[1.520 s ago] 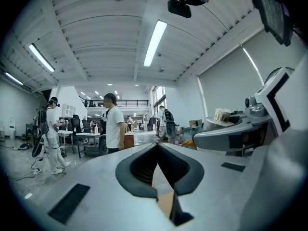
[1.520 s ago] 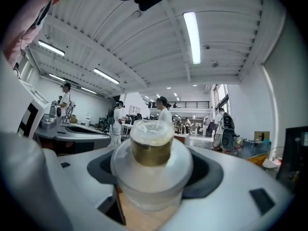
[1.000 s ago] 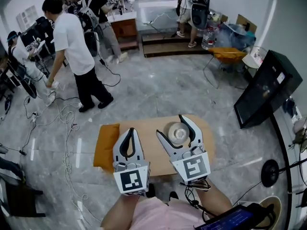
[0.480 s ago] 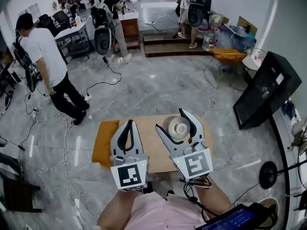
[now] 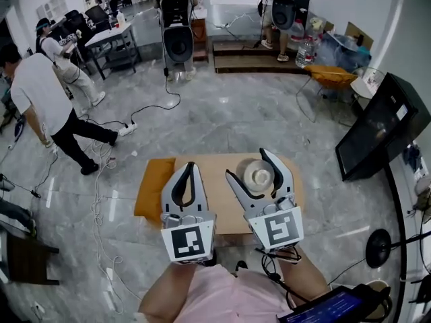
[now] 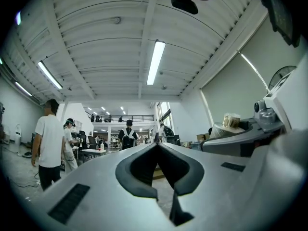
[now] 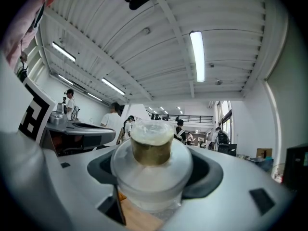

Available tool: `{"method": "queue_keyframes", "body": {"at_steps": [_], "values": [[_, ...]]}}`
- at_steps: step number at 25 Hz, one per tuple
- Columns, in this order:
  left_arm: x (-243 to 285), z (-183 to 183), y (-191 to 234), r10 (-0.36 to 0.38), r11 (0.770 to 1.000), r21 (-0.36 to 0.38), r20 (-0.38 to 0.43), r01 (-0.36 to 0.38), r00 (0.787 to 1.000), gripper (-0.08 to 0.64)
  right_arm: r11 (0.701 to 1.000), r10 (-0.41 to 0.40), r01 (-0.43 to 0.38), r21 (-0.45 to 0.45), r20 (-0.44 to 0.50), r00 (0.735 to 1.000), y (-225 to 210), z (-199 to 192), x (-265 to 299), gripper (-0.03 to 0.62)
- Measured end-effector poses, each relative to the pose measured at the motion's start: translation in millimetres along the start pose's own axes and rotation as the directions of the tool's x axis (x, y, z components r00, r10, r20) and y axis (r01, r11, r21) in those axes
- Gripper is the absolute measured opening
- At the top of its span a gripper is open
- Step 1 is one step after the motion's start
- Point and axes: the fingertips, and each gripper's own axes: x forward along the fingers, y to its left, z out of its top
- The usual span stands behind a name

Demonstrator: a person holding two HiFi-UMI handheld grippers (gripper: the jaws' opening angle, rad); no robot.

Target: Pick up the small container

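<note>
The small container (image 5: 258,175) is a clear round tub with a lid and a gold knob. It sits between the fingers of my right gripper (image 5: 246,163) over the wooden table (image 5: 215,204). In the right gripper view the container (image 7: 153,165) fills the gap, and both dark pads (image 7: 208,174) lie against its sides. Whether it is off the table cannot be told. My left gripper (image 5: 188,168) hovers to its left over the table, shut and empty, its tips meeting (image 6: 157,146).
An orange cushion (image 5: 152,188) lies at the table's left end. A black screen (image 5: 378,132) leans at the right. Cables (image 5: 101,180) trail across the marble floor on the left. A person (image 5: 42,110) walks at the far left, and a speaker on a stand (image 5: 177,36) is behind.
Both grippers keep their places over the table, and the container stays in the right jaws. The person in white has walked left, and a person with a backpack has gone further back.
</note>
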Motion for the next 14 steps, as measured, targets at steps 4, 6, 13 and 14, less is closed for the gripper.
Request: {"method": "queue_keyframes", "body": {"at_steps": [4,6,13,14], "values": [[-1.1,0.4,0.7,0.001,1.000,-0.001,0.001,-0.001,1.000,0.012,1.000,0.002,-0.002,-0.003,-0.003,1.000,1.4,-2.7,-0.6,0.506],[-1.3,1.0,2.1,0.004,1.000,-0.002,-0.002,-0.004,1.000,0.012,1.000,0.005,-0.005,-0.008,-0.002,1.000,2.3,-2.1,0.1,0.506],[-2.4,-0.2,6.5,0.008,1.000,-0.011,-0.003,-0.008,1.000,0.012,1.000,0.006,-0.006,-0.017,0.004,1.000,6.3,-0.2,2.0,0.506],[-2.2,0.0,6.4,0.007,1.000,-0.011,-0.003,-0.008,1.000,0.012,1.000,0.005,-0.005,-0.018,0.005,1.000,6.2,0.1,2.1,0.506]]}}
